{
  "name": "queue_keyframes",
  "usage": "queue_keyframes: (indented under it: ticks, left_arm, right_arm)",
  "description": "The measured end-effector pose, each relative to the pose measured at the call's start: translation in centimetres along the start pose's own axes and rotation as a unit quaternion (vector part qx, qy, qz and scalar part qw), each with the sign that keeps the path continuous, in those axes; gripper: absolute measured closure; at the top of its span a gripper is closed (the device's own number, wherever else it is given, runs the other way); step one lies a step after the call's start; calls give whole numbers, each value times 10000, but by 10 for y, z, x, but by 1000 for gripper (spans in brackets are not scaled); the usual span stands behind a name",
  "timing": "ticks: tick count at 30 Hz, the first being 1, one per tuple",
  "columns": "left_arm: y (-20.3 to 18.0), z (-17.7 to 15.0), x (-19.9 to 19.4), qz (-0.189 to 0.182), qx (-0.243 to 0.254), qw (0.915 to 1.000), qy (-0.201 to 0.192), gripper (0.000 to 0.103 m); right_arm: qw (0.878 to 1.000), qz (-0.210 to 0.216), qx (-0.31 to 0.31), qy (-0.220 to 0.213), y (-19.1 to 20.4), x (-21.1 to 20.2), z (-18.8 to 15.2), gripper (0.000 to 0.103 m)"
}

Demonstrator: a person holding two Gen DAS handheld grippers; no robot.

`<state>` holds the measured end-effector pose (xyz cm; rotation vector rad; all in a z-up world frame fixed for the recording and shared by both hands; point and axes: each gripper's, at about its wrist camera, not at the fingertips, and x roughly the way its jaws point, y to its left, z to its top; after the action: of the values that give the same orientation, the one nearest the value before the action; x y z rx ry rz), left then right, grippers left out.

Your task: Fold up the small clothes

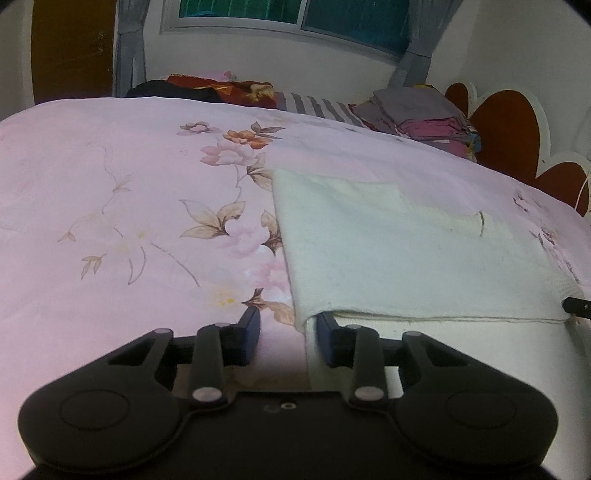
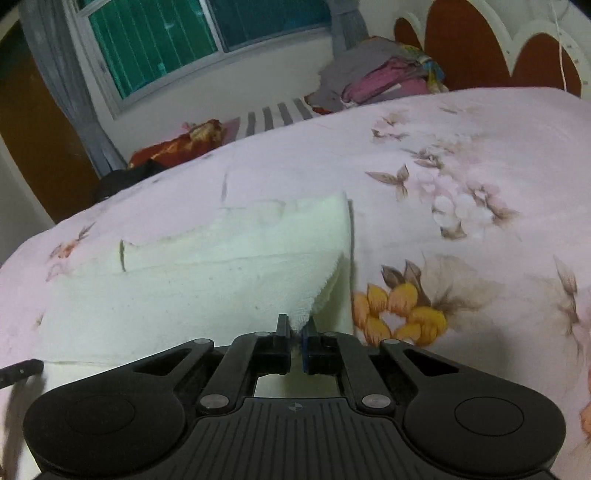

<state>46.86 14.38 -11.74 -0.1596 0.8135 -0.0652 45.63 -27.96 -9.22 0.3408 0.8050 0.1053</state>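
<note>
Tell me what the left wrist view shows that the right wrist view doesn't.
Left only: the left claw open around the near left corner of the white cloth, pads not pressing it.

Right only: the right claw shut on the cloth's near right corner, and an orange flower print beside it.

Both: the cloth on the pink sheet, the window, the clothes pile and the headboard.
</note>
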Motion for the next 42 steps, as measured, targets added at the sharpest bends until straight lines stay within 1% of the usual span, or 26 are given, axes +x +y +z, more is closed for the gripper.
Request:
queue_keyframes:
  ticks: [2, 5, 9, 12, 15, 16, 17, 18, 19, 20, 22, 23, 24, 26, 27, 28, 30, 31, 32, 33, 36, 38, 39, 40, 41, 42]
  left_arm:
    - [1, 0, 0, -35, 17, 10000, 9, 71]
    - [2, 1, 2, -53, 45, 10000, 20, 71]
    - [2, 2, 3, -71, 68, 9999, 43, 71]
    - [3, 3, 3, -98, 118, 9999, 76, 71]
    - [4, 7, 2, -212, 200, 9994, 190, 70]
    - [7, 10, -5, -376, 84, 9990, 219, 63]
    - [9, 11, -16, -582, -37, 9983, 63, 51]
    - [7, 12, -25, -687, -38, 9975, -159, 43]
    - [-2, 15, -34, -705, 141, 9965, -421, 39]
    - [-10, 17, -36, -709, 293, 9959, -486, 42]
    - [-31, 25, -23, -823, 461, 9947, -399, 48]
    - [-38, 26, -14, -882, 470, 9944, -342, 50]
    - [-44, 26, -2, -882, 463, 9947, -260, 50]
    - [-48, 21, 27, -779, 418, 9960, 106, 52]
    - [-46, 19, 30, -794, 417, 9959, 78, 50]
    - [-44, 21, 28, -847, 392, 9956, 103, 50]
    - [-42, 28, 25, -876, 431, 9951, 141, 50]
    - [-43, 34, 25, -879, 441, 9951, 47, 48]
    - [-43, 40, 28, -901, 430, 9950, 9, 48]
    - [-45, 49, 37, -925, 408, 9949, 22, 48]
    - [-54, 74, 65, -909, 473, 9947, 41, 48]
    - [-53, 84, 82, -754, 538, 9957, 54, 48]
    - [-48, 88, 91, -612, 545, 9966, 71, 48]
    - [-37, 92, 101, -442, 484, 9978, 121, 49]
    - [-26, 92, 103, -494, 387, 9980, 59, 50]
    - [-19, 95, 101, -548, 284, 9981, 38, 51]
  right_arm:
    - [9999, -10, 125, -64, -2, -4, -1, 98]
    - [9999, -33, 117, -109, -1, -8, 0, 98]
    - [9999, -139, 34, 57, 3, 2, 0, 98]
    - [9998, -192, -18, 102, 4, 3, -3, 99]
    - [9996, -209, -93, 139, 6, 1, -6, 98]
    - [9995, -233, -130, 157, 5, 0, -4, 98]
    - [9993, -345, -130, 83, 5, -4, -2, 90]
    - [9984, -546, -114, -66, 5, -11, 0, 61]
    - [9963, -774, -132, -346, 5, -22, 2, 52]
    - [9963, -632, -192, -551, 5, -31, 3, 52]
    - [9974, -406, -330, -500, 14, -32, 6, 69]
    - [9975, -341, -474, -404, 21, -26, 7, 82]
    - [9977, -266, -558, -293, 28, -19, 6, 84]
    - [9974, -184, -692, -100, 39, -2, 1, 84]
    - [9959, -307, -850, 60, 42, 10, -3, 84]
    - [9949, -456, -881, 202, 39, 19, -5, 85]
    - [9968, -374, -670, 218, 29, 17, -1, 90]
    - [9969, -417, -656, 105, 25, 11, 5, 90]
    - [9967, -405, -694, -56, 24, 6, 11, 90]
    - [9971, -342, -672, -106, 21, 7, 17, 90]
    - [9977, -246, -630, 15, 21, 28, 35, 90]
    - [9965, -216, -800, 72, 24, 45, 44, 90]
    - [9957, -267, -886, 91, 24, 52, 46, 90]
    - [9943, -479, -943, 127, 21, 60, 48, 90]
    - [9925, -787, -925, 141, 13, 68, 49, 90]
    - [9933, -810, -826, 46, 3, 67, 49, 90]
